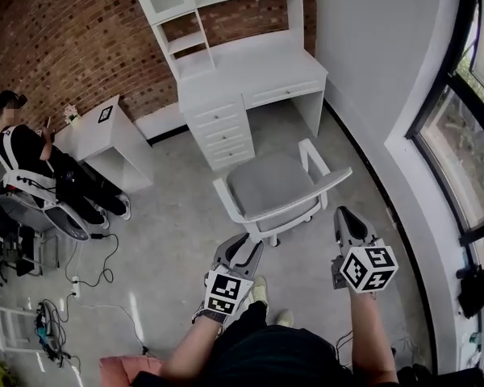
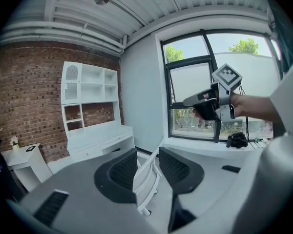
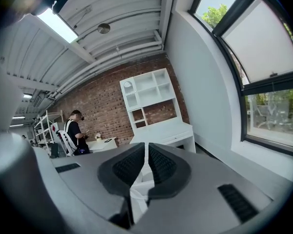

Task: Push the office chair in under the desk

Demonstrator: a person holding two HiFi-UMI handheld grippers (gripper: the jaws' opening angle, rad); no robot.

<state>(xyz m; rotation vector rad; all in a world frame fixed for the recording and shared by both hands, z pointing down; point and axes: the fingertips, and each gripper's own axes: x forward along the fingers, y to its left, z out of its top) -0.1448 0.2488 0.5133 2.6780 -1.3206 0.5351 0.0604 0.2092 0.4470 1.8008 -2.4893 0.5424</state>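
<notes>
one white, grey-seated office chair [image 1: 270, 188]

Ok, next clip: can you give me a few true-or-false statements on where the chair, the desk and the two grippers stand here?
1. The office chair is already in under the desk. False: it stands on the floor in front of the desk.
2. The left gripper has its jaws apart. True.
3. The right gripper has its jaws wide open. False: they are together.
4. A person sits beside a small white table. True.
</notes>
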